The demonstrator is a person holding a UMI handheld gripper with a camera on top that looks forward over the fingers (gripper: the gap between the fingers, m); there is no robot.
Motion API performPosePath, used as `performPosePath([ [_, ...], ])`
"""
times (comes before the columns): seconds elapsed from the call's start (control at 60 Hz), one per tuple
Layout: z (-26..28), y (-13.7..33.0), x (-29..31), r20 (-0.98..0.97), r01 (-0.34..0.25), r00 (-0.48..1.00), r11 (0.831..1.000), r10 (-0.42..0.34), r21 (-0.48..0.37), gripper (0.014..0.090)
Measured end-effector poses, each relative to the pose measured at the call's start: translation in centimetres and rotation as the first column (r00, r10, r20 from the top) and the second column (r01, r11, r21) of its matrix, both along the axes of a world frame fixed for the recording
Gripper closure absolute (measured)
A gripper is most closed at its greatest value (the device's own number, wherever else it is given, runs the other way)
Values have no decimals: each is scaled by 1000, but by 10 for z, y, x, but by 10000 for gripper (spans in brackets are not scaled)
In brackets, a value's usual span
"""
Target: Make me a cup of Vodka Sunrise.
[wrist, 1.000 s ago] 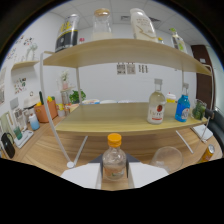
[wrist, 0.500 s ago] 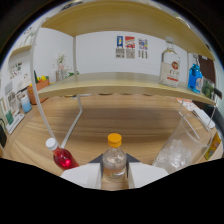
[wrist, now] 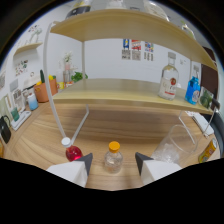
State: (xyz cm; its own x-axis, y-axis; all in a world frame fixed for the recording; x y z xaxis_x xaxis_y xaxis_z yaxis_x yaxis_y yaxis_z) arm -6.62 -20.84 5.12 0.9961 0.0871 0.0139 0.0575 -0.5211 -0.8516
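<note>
Two wooden shelves [wrist: 125, 95] stand on the table [wrist: 115, 132] beyond everything, carrying a clear bottle [wrist: 169, 77] and a blue bottle [wrist: 191, 90]. Nearer, an empty glass [wrist: 172, 145] stands beside the gripper [wrist: 114, 161], whose fingers are spread wide, an orange-capped bottle [wrist: 113, 157] standing between them untouched. Beside it lies a small red bottle [wrist: 73, 151].

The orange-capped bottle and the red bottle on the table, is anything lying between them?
In the gripper view, only one finger of the hand-held gripper crosses between the orange-capped bottle and the red bottle; otherwise bare wooden table.
</note>
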Motion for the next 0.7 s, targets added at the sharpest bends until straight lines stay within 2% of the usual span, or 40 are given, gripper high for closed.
performPosePath([
  [0.05,19,-8,-1,-1,-10,1000,1000,10,20,181],
  [0.267,110,-53,6,-33,-34,999,991,39,129,187],
  [0.383,130,-79,34,-46,8,999,991,-2,135,190],
  [0.533,127,-108,83,-18,64,998,992,-62,106,187],
  [0.633,137,-116,112,-28,106,994,990,-104,90,183],
  [0.7,159,-112,128,-48,127,991,985,-122,114,185],
])
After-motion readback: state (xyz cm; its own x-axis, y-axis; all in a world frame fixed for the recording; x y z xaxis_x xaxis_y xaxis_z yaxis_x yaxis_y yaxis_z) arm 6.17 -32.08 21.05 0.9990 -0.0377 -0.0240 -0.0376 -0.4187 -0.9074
